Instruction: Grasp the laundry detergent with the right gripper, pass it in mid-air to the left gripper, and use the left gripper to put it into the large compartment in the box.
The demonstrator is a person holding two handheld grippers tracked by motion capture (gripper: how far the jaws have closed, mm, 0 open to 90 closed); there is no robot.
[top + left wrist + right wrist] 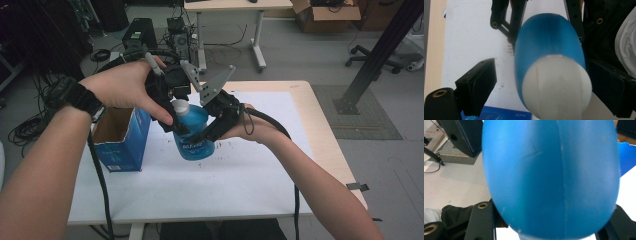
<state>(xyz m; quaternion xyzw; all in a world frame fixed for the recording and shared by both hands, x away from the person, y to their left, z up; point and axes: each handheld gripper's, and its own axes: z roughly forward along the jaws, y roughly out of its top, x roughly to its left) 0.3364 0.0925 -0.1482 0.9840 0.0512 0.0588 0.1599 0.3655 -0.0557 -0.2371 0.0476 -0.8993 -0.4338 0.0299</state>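
A blue bottle [194, 131] with a white cap [556, 86] is held above the table [260, 165], clamped by its body between the jaws of the right gripper [216, 120]. The left gripper [176, 102] is placed over the cap end, its jaws set wide on either side of the cap without pressing it. A blue box [122, 137] is seen beyond the left gripper.

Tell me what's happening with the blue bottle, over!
Right tongs shut on blue bottle, held above white sheet. Left tongs open around white cap, not pressing. Blue box stands close at left.
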